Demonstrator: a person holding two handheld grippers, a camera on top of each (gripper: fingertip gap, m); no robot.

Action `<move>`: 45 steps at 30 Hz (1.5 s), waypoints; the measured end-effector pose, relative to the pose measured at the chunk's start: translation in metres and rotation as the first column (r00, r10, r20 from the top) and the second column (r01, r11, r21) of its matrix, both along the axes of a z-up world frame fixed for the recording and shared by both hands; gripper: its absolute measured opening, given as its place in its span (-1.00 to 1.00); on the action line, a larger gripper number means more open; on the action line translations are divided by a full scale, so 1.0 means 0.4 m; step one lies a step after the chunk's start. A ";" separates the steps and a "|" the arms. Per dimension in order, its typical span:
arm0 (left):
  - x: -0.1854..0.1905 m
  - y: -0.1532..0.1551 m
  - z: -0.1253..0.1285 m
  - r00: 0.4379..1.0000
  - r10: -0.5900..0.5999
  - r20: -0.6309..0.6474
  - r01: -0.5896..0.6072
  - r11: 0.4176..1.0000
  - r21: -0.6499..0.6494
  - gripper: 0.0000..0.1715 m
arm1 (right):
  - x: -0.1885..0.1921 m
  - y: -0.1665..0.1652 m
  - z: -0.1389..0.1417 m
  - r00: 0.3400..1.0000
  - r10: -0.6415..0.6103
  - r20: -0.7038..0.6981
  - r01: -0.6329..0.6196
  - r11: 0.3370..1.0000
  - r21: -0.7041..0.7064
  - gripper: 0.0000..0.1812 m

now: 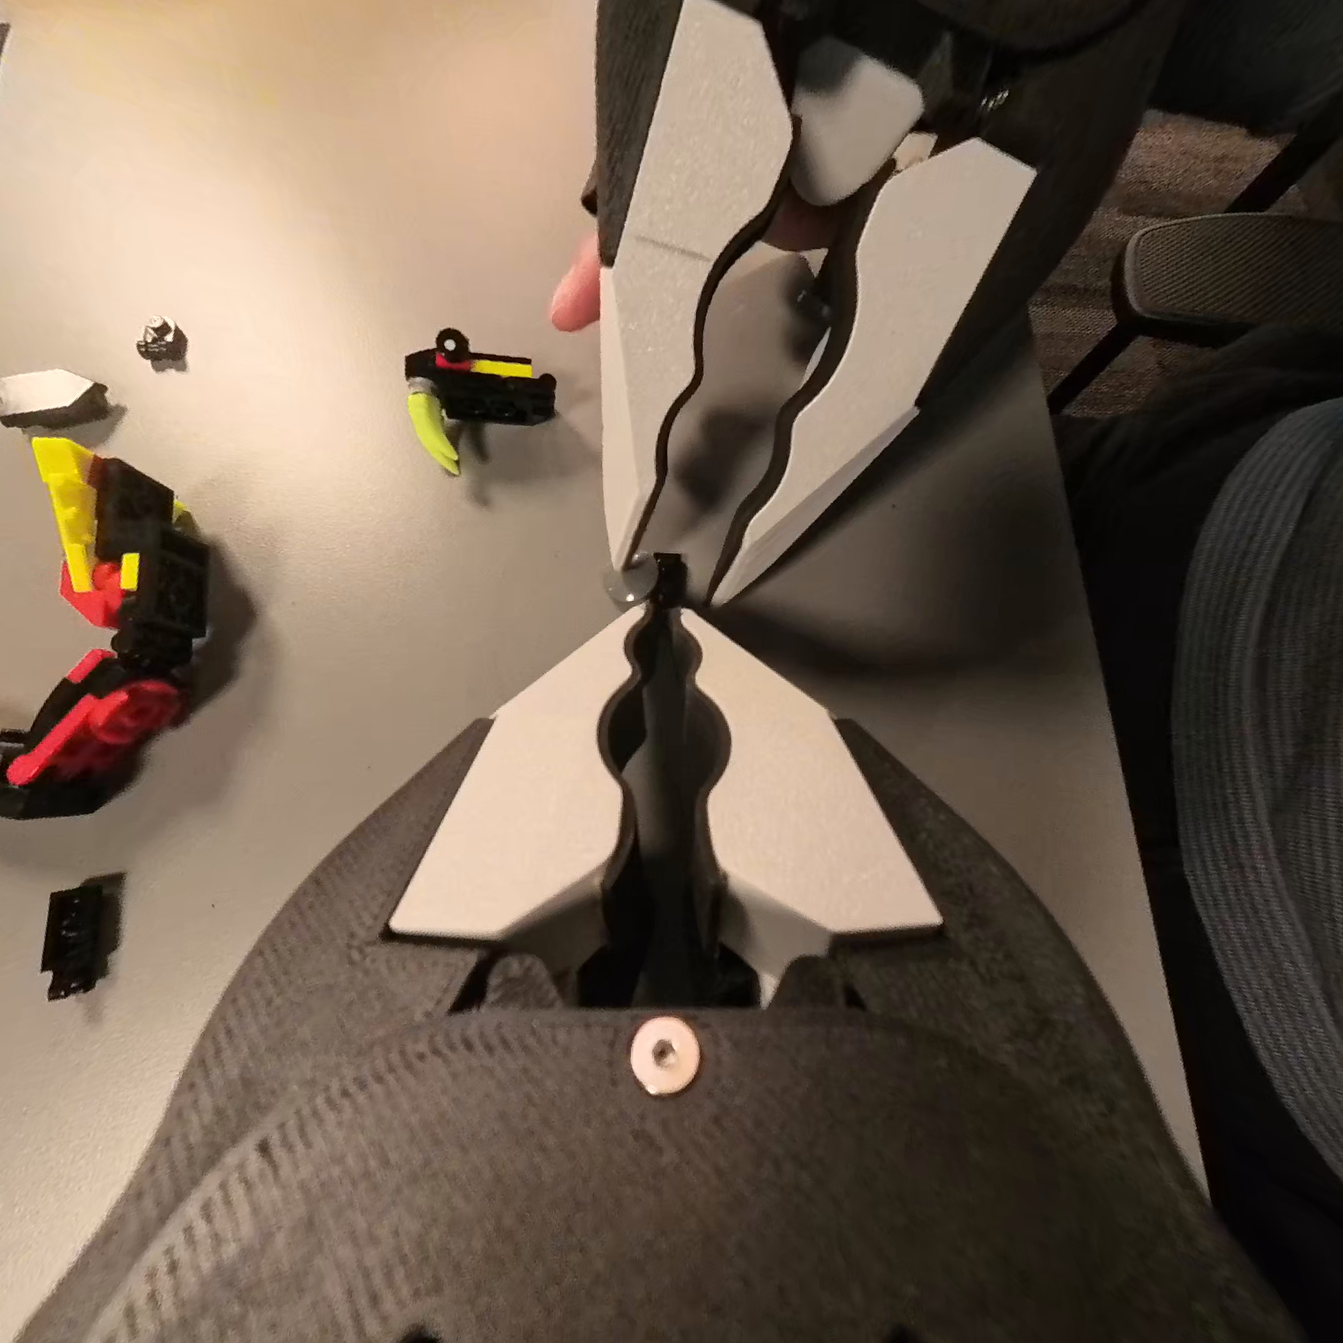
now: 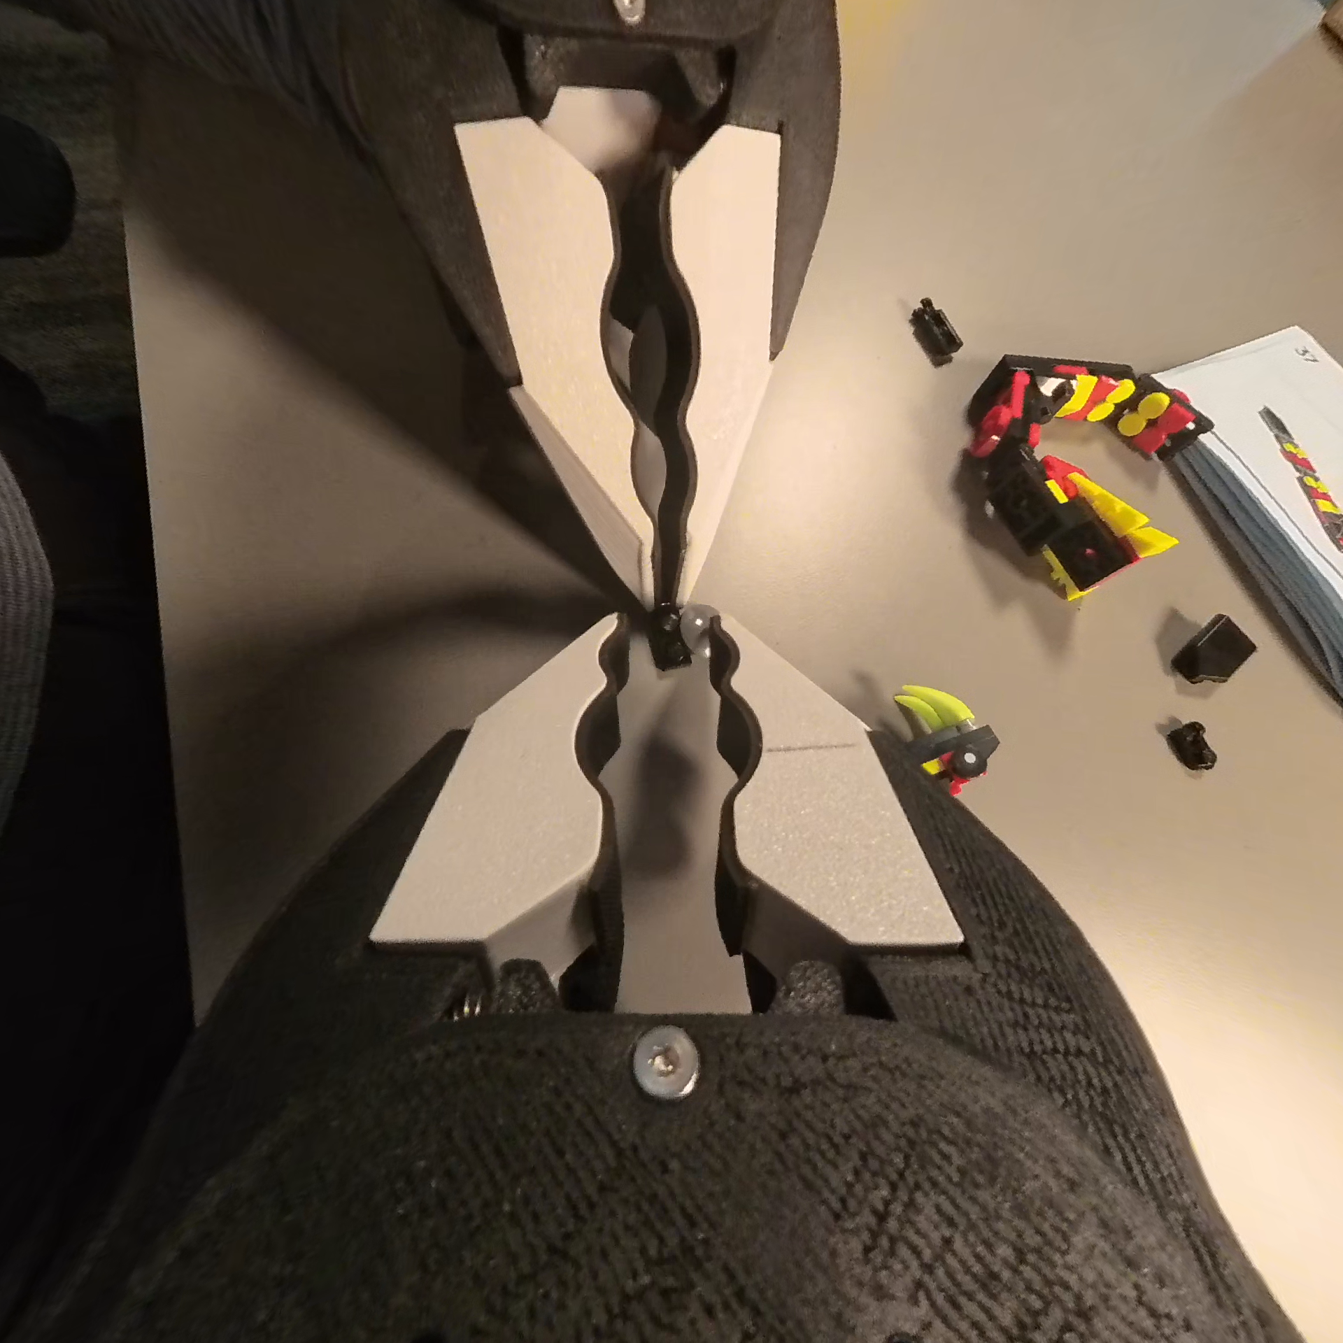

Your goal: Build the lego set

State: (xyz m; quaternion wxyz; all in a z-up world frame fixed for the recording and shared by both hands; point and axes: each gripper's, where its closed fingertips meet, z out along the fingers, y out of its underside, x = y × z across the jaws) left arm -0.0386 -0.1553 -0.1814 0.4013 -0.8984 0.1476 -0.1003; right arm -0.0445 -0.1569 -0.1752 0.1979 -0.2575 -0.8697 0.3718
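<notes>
Left tongs (image 1: 665,614): tips pinched nearly shut on a small black lego piece (image 1: 669,578), which sticks out just past the tips. Right tongs (image 2: 668,639): gapped a little wider, tips bracketing that black piece and a small grey round piece (image 2: 694,626) touching its side; can't tell how firmly they grip. Both tongs meet tip to tip above the tabletop (image 1: 327,182), near its edge, with the two small pieces between them. Farther out on the tabletop, well apart from the tongs: a small black sub-build with lime-green claws (image 1: 472,396), then the larger curved black/red/yellow lego assembly (image 2: 1068,465), one end resting against an instruction booklet (image 2: 1264,465). Loose bits around it: a black sloped piece (image 2: 1212,647), two small black clip pieces (image 2: 936,328) (image 2: 1192,745). A person's fingertip (image 1: 578,291) shows beside the right tongs in the left wrist view.
</notes>
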 end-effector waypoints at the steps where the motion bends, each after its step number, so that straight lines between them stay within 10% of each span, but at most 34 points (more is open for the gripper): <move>1: 0.000 0.000 0.000 1.000 0.000 0.000 0.000 1.000 0.000 -0.98 | -0.001 0.000 0.000 1.000 -0.001 0.000 0.001 1.000 -0.001 -0.77; 18: 0.000 0.000 0.001 0.999 0.019 0.049 -0.018 1.000 -0.016 -0.98 | 0.005 0.002 -0.004 0.997 0.040 -0.061 -0.032 0.991 0.126 -0.80; 30: 0.002 -0.002 0.000 1.000 -0.004 0.013 0.004 1.000 -0.006 -0.98 | -0.015 0.000 0.010 0.976 -0.004 0.219 0.051 0.976 -0.211 -0.76; 45: 0.003 -0.003 0.000 1.000 -0.012 0.009 0.012 1.000 -0.005 -0.98 | -0.005 0.005 0.008 0.969 0.037 0.244 0.014 0.979 -0.205 -0.94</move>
